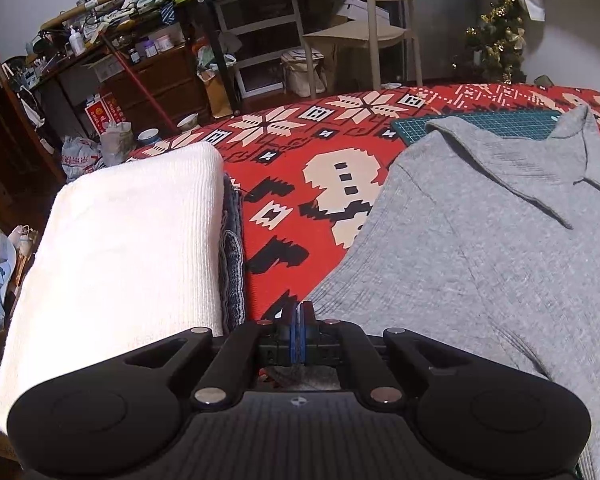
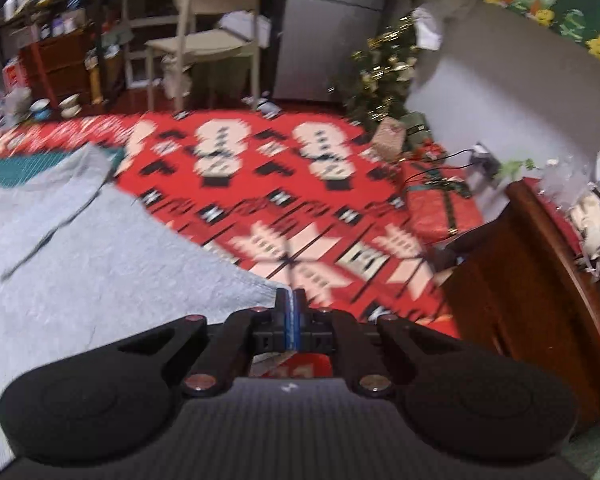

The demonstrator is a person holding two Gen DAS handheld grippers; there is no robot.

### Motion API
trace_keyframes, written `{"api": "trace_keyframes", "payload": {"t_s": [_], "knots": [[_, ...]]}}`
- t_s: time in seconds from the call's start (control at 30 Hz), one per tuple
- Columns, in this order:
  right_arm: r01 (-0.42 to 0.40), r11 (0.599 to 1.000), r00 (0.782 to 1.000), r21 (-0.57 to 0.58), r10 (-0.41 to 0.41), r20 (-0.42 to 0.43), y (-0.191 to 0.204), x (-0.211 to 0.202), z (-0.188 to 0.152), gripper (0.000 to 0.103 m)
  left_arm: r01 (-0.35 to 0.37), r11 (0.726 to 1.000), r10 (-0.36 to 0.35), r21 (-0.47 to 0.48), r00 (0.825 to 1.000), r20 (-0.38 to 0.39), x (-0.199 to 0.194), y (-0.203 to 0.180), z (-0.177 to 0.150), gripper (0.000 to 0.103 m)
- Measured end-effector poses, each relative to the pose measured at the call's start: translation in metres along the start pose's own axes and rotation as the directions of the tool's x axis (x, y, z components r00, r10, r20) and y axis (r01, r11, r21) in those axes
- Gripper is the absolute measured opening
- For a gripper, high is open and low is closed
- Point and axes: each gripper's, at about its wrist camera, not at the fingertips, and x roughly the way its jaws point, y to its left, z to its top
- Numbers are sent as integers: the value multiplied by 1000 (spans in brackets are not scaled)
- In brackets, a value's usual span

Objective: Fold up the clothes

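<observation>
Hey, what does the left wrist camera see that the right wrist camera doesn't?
Only the left wrist view shows the folded white towel lying on darker folded fabric, left of the left gripper. Only the right wrist view shows the wrapped red gift, the wooden furniture and the right gripper. Both show the gray shirt, the red patterned blanket, the green cutting mat, the beige chair and the small Christmas tree.

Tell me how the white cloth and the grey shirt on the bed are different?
The white cloth is folded into a neat thick block, while the grey shirt lies spread out flat, its collar showing. The white cloth sits on top of another folded dark piece; the grey shirt partly covers a green cutting mat. The white cloth is ribbed and bright; the grey shirt is speckled. Both rest on the red patterned blanket.
</observation>
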Motion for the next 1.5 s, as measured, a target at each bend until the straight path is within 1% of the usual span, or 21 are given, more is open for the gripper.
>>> {"api": "trace_keyframes", "payload": {"t_s": [0.1, 0.27, 0.3, 0.33, 0.37, 0.4, 0.43, 0.47, 0.5, 0.63, 0.67, 0.7, 0.73, 0.77, 0.83, 0.93, 0.97, 1.03, 1.2, 1.33, 1.5], "knots": [[10, 999, 1000, 43, -11, 22, -11, 1, 6, 1, 1, 1000, -1, -7, 1000, -1, 0, 1, 0, 2], [-11, 1000, 1000, 14, 11, -24, -6, 7, -2, 3, 27, 1000, -27, -10, 1000, -6, 1, 0, 0, 3], [-15, 1000, 999, 8, 15, -33, -5, 8, -4, 3, 32, 999, -32, -11, 999, -6, 1, 0, 0, 6], [-19, 1000, 999, 3, 19, -42, -4, 9, -5, 3, 51, 998, -51, -24, 999, -3, -1, 1, 1, 12], [-24, 1000, 998, -3, 24, -51, -3, 10, -7, 11, 78, 996, -78, -43, 997, 4, -3, 4, 1, 14], [-28, 1000, 998, -8, 28, -60, -2, 11, -9, 17, 102, 993, -101, -63, 995, 13, -7, 7, 2, 16], [-33, 999, 997, -14, 32, -70, -1, 12, -10, 26, 122, 989, -120, -84, 992, 23, -11, 10, 4, 21], [-37, 999, 996, -19, 35, -79, 0, 14, -12, 28, 138, 985, -135, -103, 990, 36, -15, 13, 5, 24], [-41, 999, 997, -19, 39, -66, -3, 9, -11, 29, 148, 982, -143, -118, 988, 50, -19, 15, 7, 31], [-64, 998, 998, -26, 64, -10, -5, -8, 1, 31, 197, 971, -185, -132, 978, 99, -30, 17, 21, 33], [-74, 997, 997, -26, 74, 8, -5, -11, 6, 35, 220, 967, -206, -126, 972, 115, -30, 15, 26, 34], [-82, 997, 996, -12, 82, 22, -3, -13, 11, 37, 242, 963, -226, -120, 965, 131, -30, 13, 32, 38], [-100, 995, 994, 5, 99, 35, -1, -12, 16, 38, 265, 958, -247, -114, 958, 147, -29, 11, 37, 43], [-121, 993, 992, 14, 120, 44, 2, -9, 22, 38, 285, 953, -268, -100, 950, 159, -27, 7, 43, 44], [-157, 988, 986, 3, 157, 63, 13, -2, 33, 38, 308, 949, -295, -63, 942, 159, -15, -4, 57, 44], [-186, 980, 979, -72, 191, 71, 39, 14, 49, 37, 324, 946, -317, -30, 938, 139, 14, -21, 75, 44], [-195, 977, 978, -82, 200, 60, 46, 22, 53, 35, 322, 946, -317, -27, 940, 128, 25, -26, 81, 44], [-212, 973, 976, -92, 216, 38, 59, 40, 62, 34, 319, 947, -314, -40, 944, 101, 45, -31, 90, 41], [-246, 965, 968, -96, 250, 29, 77, 69, 80, 34, 345, 938, -342, -20, 935, 89, 67, -37, 102, 41], [-249, 963, 969, -102, 247, -32, 87, 90, 79, 34, 346, 938, -344, -18, 936, 73, 76, -38, 104, 41], [-265, 957, 964, -116, 262, -43, 95, 86, 65, 34, 356, 934, -354, -24, 933, 63, 82, -33, 102, 41]]}}
